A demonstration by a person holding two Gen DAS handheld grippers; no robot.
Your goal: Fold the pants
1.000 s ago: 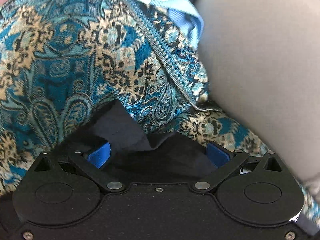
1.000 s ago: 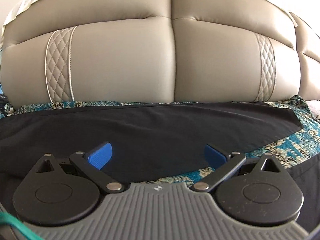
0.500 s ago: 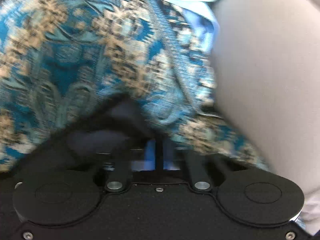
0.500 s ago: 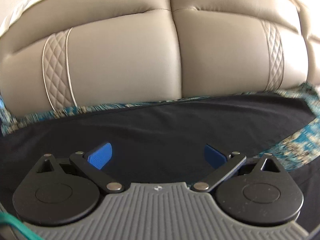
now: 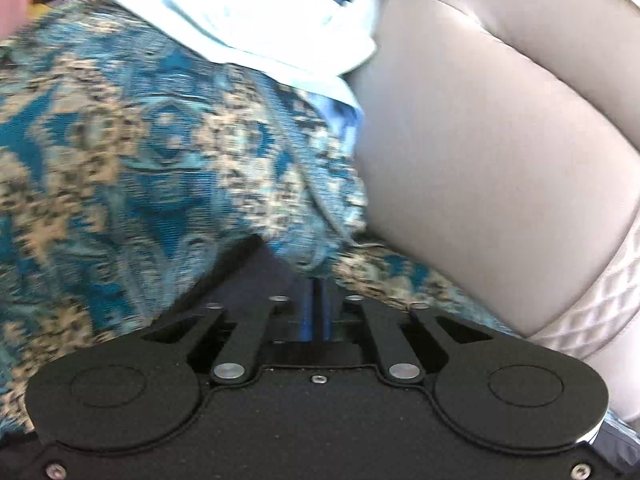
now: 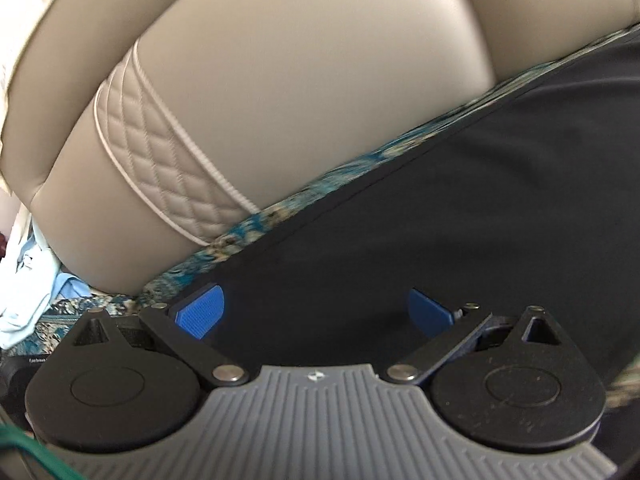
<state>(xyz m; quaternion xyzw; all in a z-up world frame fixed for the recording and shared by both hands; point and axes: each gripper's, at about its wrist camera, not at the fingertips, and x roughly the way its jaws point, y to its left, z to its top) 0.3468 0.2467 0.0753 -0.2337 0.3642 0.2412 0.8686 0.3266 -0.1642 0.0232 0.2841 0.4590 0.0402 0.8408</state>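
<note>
Left gripper [image 5: 317, 312] opening on black pants [image 5: 256, 276], contact blurred

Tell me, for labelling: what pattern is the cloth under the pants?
Teal-and-beige paisley throw, clearest in the left wrist view.

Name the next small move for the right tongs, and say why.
Probably lower the right tongs onto the black pants and close: they stand open with the cloth lying flat beneath them, ungripped, on the patterned throw.
</note>
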